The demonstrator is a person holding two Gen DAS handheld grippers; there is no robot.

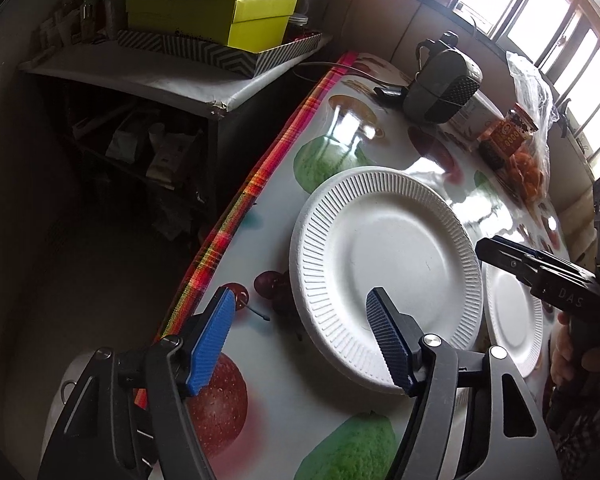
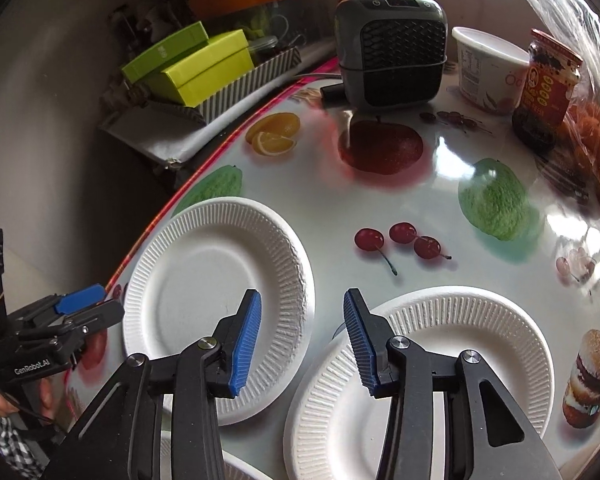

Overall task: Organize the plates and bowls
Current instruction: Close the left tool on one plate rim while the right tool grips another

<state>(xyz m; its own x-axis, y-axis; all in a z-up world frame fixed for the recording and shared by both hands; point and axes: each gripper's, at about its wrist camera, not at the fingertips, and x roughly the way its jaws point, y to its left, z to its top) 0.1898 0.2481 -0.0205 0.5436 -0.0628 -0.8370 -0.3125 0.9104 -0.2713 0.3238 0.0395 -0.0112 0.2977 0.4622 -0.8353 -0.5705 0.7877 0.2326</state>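
Lowest in the left wrist view, the left gripper (image 1: 300, 344) hangs with its blue pads spread and nothing between them; one pad sits over the near rim of the left plate (image 1: 384, 264), the other over the bare fruit-print tablecloth (image 1: 260, 412) near the table edge. In the right wrist view the right gripper (image 2: 300, 344) likewise has its pads parted and empty, poised over the gap where the left plate (image 2: 216, 304) and the right plate (image 2: 460, 360) nearly meet at centre frame. A third white rim peeks in at the bottom edge.

These look like disposable paper or foam plates: probably very light, somewhat bendable, easily creased. The fluted rim is the sensible hold, pinched gently at an edge that overhangs or can be tipped up; on the glossy cloth a plate will likely skid if nudged sideways.

Farther up stand a grey heater (image 2: 392, 52), a white tub (image 2: 488, 72) and a red-labelled jar (image 2: 548, 88). Readable writing: "GenRobot.AI" on the left gripper at lower left, "DAS" on the right gripper's body at the left view's right edge.
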